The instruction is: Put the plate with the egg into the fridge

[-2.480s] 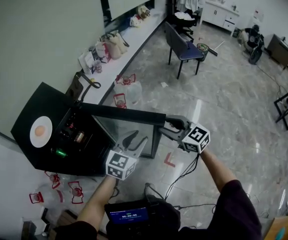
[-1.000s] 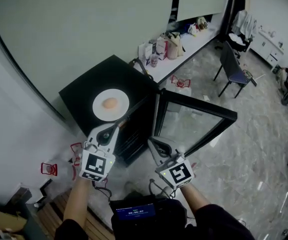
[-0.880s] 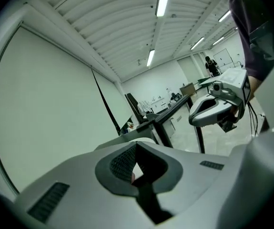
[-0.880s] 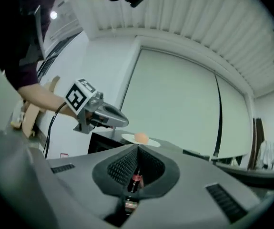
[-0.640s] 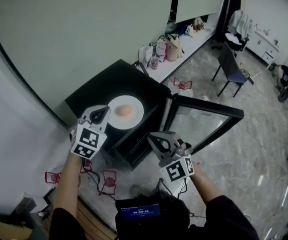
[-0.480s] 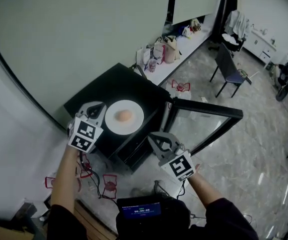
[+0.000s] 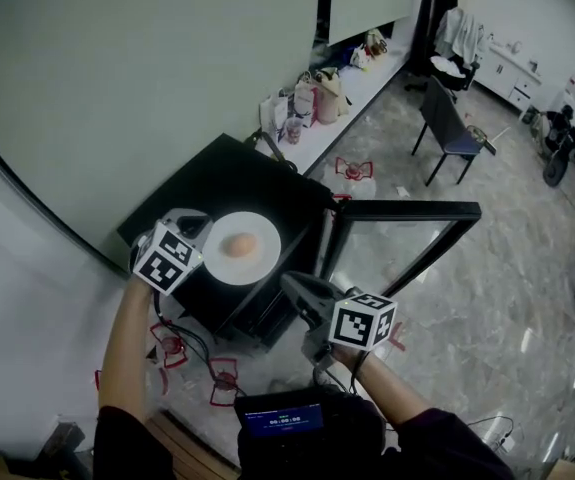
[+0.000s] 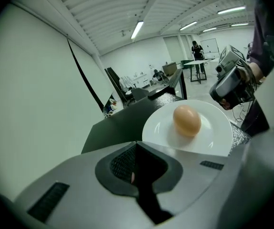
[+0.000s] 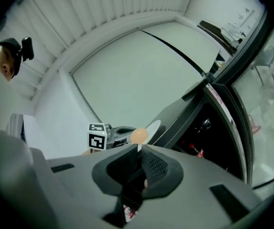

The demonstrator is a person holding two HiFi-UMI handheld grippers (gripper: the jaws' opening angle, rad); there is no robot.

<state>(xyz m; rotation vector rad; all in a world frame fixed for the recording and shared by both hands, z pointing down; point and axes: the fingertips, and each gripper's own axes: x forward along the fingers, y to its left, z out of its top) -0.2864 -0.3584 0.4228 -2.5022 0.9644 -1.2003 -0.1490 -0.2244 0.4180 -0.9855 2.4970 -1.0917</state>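
We see the round white plate (image 7: 265,252) with the brown egg (image 7: 243,245) on top of the black mini fridge (image 7: 212,180), whose glass door (image 7: 392,241) is swung open on the right. Our left gripper (image 7: 191,224) is closed and empty, with its tip just beside the plate's left rim. Our right gripper (image 7: 294,288) is also closed and empty, near the fridge's open front.
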